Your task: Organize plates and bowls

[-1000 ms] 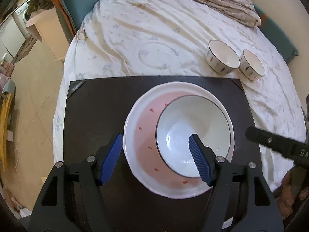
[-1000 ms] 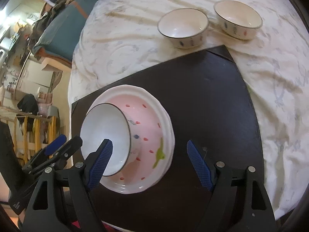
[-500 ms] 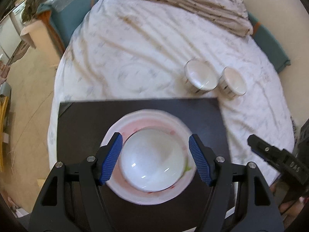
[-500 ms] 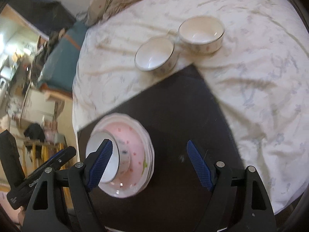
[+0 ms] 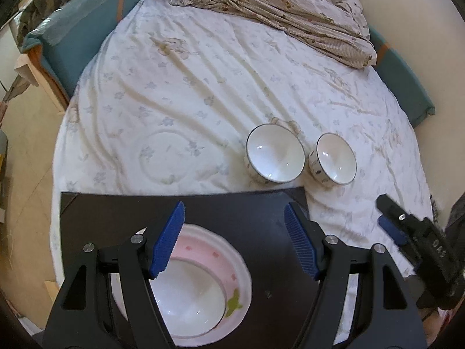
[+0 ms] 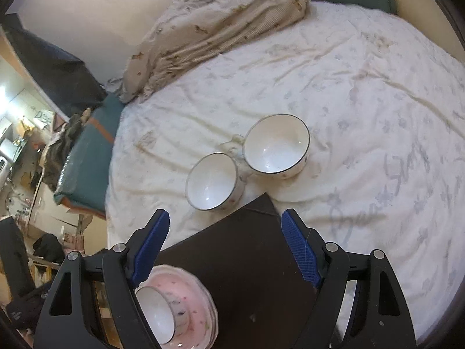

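Left gripper: jaws spread, empty — above nested bowl.
Right gripper: jaws spread, empty.
Pink plate: near board, carries bowl — stacking base.
Two bowls: bed, just beyond board — unstacked.

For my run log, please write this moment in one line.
left gripper: open, empty | right gripper: open, empty | white bowl: in pink plate

Two bowls are sitting touching just beyond the dark board's far corner; right gripper is gaping, empty.
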`<action>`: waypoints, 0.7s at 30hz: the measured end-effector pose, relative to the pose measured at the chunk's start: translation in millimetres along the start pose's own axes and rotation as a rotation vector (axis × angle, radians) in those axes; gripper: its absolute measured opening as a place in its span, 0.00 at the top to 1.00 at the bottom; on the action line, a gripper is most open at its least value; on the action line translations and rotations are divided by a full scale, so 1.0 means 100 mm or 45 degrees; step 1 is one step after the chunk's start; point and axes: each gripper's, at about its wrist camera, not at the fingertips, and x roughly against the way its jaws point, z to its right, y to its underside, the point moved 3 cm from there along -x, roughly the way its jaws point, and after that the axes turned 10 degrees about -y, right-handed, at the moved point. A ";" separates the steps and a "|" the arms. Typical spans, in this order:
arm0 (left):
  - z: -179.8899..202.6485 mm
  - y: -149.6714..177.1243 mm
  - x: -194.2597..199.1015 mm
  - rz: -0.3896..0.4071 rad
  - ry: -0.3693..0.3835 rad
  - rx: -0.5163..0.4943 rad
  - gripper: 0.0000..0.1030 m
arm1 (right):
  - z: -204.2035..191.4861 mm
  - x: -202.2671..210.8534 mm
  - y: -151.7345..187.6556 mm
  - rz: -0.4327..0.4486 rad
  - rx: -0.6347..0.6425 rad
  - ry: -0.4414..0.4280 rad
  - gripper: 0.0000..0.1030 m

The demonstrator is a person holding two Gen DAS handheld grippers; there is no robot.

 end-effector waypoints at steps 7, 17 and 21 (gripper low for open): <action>0.27 -0.24 -0.29 0.007 -0.062 -0.078 0.34 | 0.35 -0.39 -0.14 -0.100 -0.153 0.006 0.20; 0.45 -0.62 -0.98 -0.057 -0.068 -0.081 0.34 | 0.59 -1.02 -0.11 -0.236 -0.451 -0.191 0.44; 0.55 -0.64 -1.26 -0.095 -0.069 -0.127 0.35 | 0.58 -1.27 -0.15 -0.273 -0.434 -0.195 0.53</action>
